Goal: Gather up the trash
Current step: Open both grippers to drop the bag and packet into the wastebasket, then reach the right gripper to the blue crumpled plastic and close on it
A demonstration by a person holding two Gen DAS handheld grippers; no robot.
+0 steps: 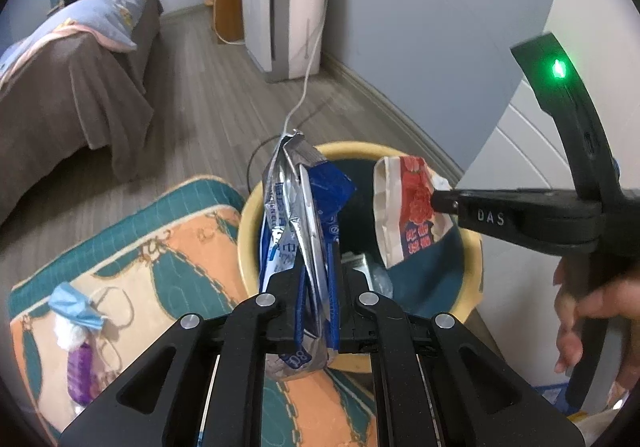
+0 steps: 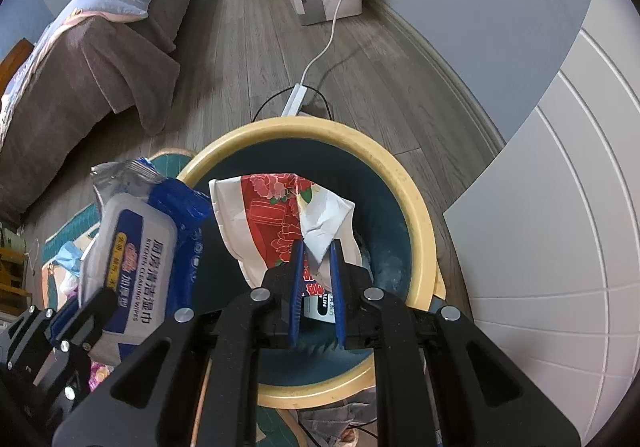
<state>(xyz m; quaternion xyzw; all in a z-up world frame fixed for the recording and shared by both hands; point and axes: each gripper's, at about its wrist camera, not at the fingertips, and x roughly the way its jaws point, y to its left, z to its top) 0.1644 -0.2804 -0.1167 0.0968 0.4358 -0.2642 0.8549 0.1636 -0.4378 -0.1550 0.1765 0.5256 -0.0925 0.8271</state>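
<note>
Now both pieces of trash hang over the yellow-rimmed bin (image 2: 416, 183): the left gripper (image 1: 316, 287) has its fingers clamped on a blue wet-wipes pack (image 1: 296, 215), the right gripper (image 2: 316, 279) on a red-and-white wrapper (image 2: 288, 215). Next move, likely: spread both pairs of fingers to drop them inside.

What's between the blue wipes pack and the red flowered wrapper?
Nothing: the left wrist view shows only the bin's dark inside between the wipes pack and the red wrapper.
</note>
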